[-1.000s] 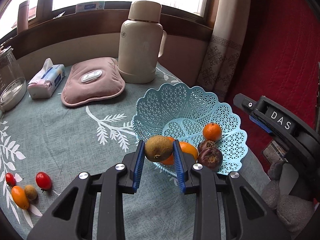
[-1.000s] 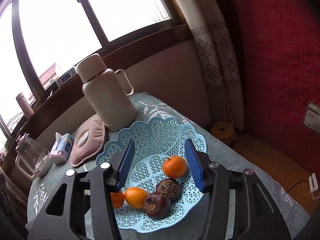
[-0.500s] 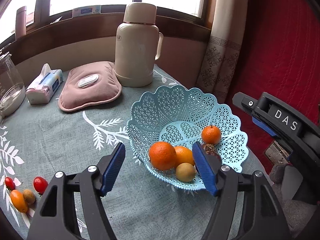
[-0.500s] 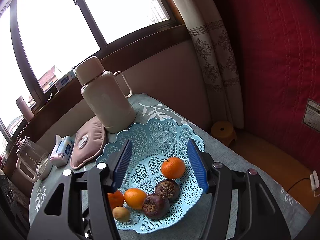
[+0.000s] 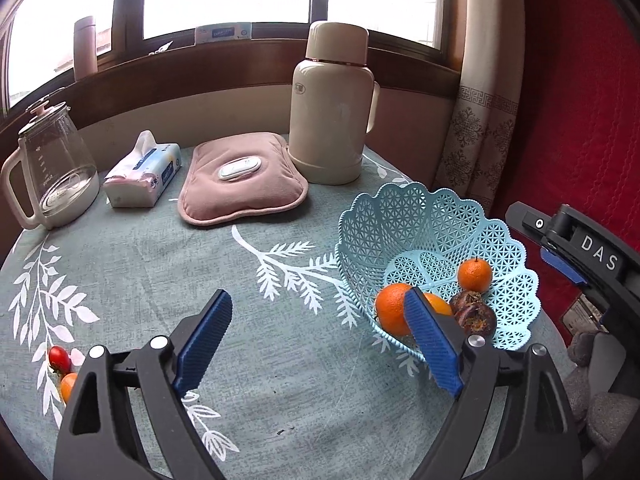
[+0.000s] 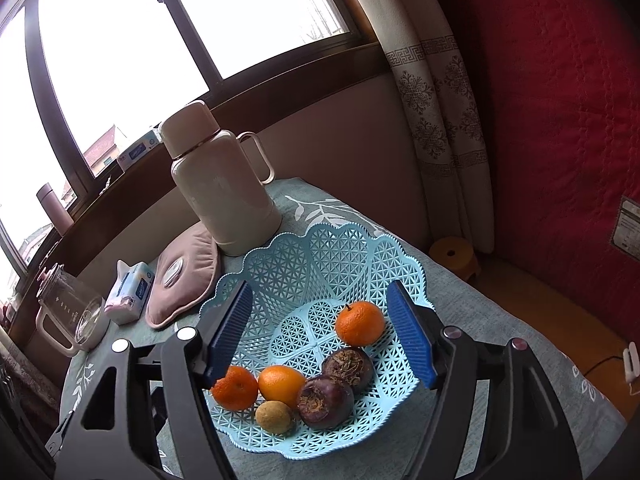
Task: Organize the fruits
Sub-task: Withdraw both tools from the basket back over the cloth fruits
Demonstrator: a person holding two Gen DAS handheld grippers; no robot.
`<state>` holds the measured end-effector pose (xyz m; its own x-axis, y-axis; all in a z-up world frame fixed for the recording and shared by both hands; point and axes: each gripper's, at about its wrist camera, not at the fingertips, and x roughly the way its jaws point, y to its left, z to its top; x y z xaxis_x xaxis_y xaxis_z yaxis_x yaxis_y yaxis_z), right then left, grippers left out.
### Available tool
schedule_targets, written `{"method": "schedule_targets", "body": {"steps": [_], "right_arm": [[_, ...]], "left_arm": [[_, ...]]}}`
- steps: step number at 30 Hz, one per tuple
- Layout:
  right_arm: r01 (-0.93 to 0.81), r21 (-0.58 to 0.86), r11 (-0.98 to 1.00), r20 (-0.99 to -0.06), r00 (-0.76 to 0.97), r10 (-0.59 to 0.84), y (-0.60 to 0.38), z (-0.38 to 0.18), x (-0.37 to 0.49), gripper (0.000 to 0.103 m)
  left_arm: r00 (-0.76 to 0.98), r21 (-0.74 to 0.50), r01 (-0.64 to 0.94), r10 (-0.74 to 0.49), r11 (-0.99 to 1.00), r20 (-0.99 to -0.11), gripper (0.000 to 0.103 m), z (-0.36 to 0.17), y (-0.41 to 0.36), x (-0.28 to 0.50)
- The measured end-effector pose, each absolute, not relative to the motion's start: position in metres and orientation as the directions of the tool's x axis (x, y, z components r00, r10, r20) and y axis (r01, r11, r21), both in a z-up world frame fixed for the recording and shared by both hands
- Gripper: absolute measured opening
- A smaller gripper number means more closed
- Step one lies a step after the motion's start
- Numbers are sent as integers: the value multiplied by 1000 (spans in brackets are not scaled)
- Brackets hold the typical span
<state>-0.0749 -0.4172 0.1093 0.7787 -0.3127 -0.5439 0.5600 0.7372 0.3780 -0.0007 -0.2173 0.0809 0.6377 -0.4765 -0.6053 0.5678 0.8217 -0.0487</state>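
A light-blue lattice basket (image 6: 320,264) holds a tangerine (image 6: 360,322), two oranges (image 6: 280,384), two dark purple fruits (image 6: 326,400) and a small brown fruit (image 6: 274,416). My right gripper (image 6: 320,334) hovers over the basket, its jaws opening, with no pad touching any fruit. My left gripper (image 5: 320,340) hangs above the tablecloth just left of the basket (image 5: 380,232), jaws opening wide and nothing between them. Its right finger hides part of an orange (image 5: 390,312). A cherry tomato (image 5: 59,358) and a small orange fruit (image 5: 68,386) lie at the table's left edge.
At the back of the round table stand a cream thermos (image 5: 332,120), a pink heating pad (image 5: 240,176), a tissue pack (image 5: 140,176) and a glass kettle (image 5: 56,172). A red quilted wall (image 6: 560,120) and a curtain close the right side. A low yellow stool (image 6: 454,256) stands on the floor.
The left gripper opened and let go of the small brown fruit, which now lies in the basket; it then drew left, off the basket. The right gripper's jaws widened a little.
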Motion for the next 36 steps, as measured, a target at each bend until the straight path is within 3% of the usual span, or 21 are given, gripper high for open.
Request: {"method": "schedule_targets", "body": {"steps": [36], "right_arm": [[348,172,921,-555,807,-202,-302,102,-47,73]], "left_arm": [[716,-66,367,-327,928,-616,89,65,-106,14]]}}
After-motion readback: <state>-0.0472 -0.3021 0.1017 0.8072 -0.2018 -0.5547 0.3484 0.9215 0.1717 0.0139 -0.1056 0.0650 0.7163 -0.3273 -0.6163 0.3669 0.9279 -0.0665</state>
